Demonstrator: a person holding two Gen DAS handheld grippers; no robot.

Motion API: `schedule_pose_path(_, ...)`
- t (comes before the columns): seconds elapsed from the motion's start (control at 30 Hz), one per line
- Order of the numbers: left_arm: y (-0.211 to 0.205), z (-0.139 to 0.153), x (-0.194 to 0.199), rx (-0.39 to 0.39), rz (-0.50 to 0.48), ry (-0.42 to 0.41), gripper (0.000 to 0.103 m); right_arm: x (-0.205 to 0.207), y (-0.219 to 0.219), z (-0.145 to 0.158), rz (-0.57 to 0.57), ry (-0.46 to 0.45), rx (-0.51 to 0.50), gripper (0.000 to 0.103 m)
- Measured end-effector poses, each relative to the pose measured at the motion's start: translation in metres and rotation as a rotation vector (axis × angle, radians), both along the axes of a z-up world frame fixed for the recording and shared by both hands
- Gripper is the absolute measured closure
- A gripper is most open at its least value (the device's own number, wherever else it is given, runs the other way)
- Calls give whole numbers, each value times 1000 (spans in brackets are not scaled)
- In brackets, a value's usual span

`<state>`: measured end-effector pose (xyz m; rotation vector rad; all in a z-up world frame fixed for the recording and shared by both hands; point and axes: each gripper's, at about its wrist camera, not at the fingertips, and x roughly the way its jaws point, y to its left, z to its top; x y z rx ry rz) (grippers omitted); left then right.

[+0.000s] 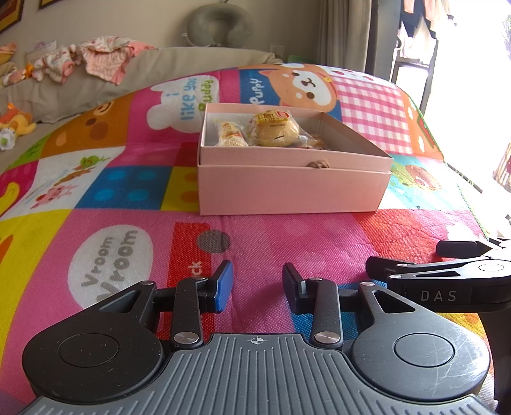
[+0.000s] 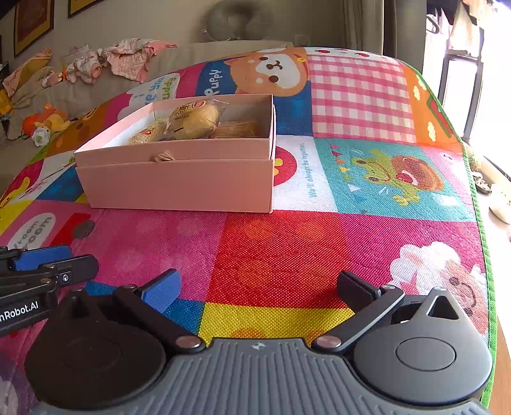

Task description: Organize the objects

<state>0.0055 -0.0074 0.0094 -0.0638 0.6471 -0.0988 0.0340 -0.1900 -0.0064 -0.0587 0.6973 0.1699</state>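
Box (image 1: 287, 188) front wall hides half the snacks (image 1: 276, 129); bright playmat (image 1: 287, 236), sofa (image 1: 179, 67) behind; left gripper (image 1: 257, 284), right gripper (image 2: 266, 289) parted, empty.

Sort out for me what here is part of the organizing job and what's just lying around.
Part of the job:
- pink box, open on the play mat
- wrapped bun inside it
- sesame snack packet inside it
- left gripper and right gripper, both open and empty

Lying about:
- baby clothes on the sofa
- plush toys
- grey neck pillow

Bright daylight from blown-out window (image 1: 472, 64) at right; fisheye-curved edges.
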Motion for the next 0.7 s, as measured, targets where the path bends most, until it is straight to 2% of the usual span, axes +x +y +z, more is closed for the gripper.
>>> schedule_pose_path(0.5,6,0,-1,-51,2,-2,65,0,2,0,0,-1,1,0)
schedule_pose_path(0.6,12,-1,-1,-90,3,-3,65,0,1,0,0,-1,1,0)
schedule_pose_path(0.7,24,-2,-1,-176,4,-4,65,0,2,0,0,-1,2,0)
